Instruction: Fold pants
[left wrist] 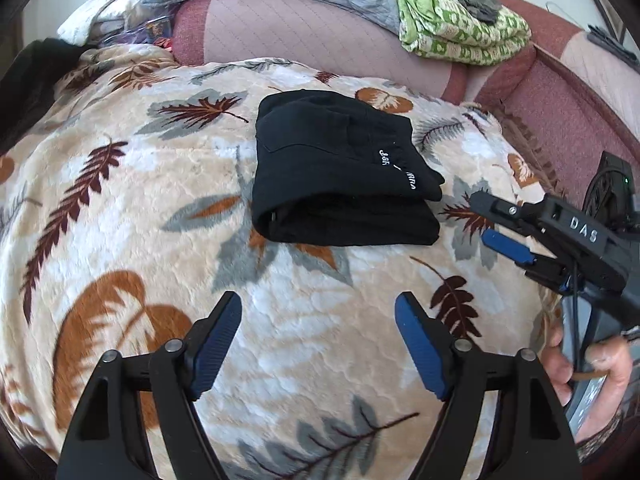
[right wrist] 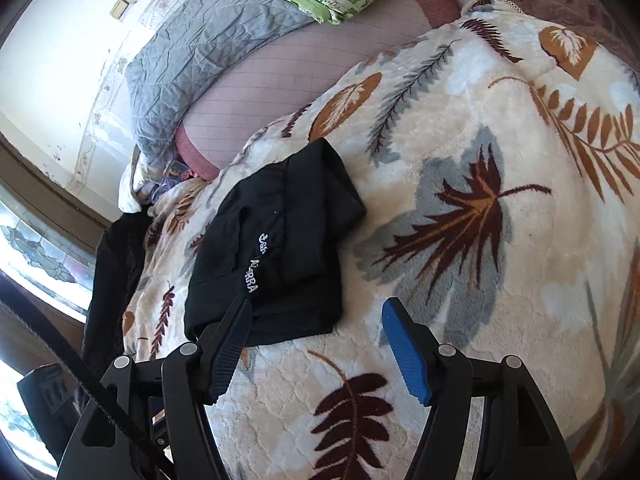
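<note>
Left claw: spread wide, empty.
Right claw: spread wide, empty.
Pants: folded black bundle, 12 o'clock; likely soft, light; grip thick folded edge.

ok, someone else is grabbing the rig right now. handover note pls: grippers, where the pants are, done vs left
Left gripper: open, empty, above the leaf-print blanket, short of the pants.
Right gripper: open, empty, at the near right corner of the pants; whether a finger touches the fabric is unclear.
Black pants: lying mid-blanket as a compact folded bundle, white lettering on top, neither gripper holding them.
Done: the fold looks essentially complete.
Left: probably just a check; one top flap sits a bit skewed, so square it up if needed, then pull both grippers back.
</note>
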A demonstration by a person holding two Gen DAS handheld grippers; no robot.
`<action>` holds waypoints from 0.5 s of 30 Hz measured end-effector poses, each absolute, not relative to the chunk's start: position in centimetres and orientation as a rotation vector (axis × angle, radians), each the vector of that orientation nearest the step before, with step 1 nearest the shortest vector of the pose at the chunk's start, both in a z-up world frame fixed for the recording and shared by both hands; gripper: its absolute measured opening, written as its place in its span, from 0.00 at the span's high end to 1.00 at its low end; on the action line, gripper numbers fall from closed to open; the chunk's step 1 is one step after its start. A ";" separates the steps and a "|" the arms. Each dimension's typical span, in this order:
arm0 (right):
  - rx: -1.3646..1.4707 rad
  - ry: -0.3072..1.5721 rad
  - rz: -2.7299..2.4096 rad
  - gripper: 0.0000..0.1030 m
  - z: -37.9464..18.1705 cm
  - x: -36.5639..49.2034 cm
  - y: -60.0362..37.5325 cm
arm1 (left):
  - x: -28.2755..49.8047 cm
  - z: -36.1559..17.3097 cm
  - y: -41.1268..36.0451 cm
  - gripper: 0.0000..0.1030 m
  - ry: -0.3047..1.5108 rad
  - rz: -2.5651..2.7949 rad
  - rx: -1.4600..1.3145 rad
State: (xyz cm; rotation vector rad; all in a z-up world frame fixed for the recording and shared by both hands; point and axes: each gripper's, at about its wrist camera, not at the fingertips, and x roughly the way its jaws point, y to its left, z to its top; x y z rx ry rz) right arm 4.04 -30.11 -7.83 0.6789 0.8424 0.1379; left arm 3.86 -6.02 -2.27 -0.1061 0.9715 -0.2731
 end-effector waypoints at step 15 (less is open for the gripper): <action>0.398 0.816 -0.015 0.22 -7.7 -2.6 -26.1 | 1.1 -0.7 -5.7 0.15 0.876 -0.099 -0.068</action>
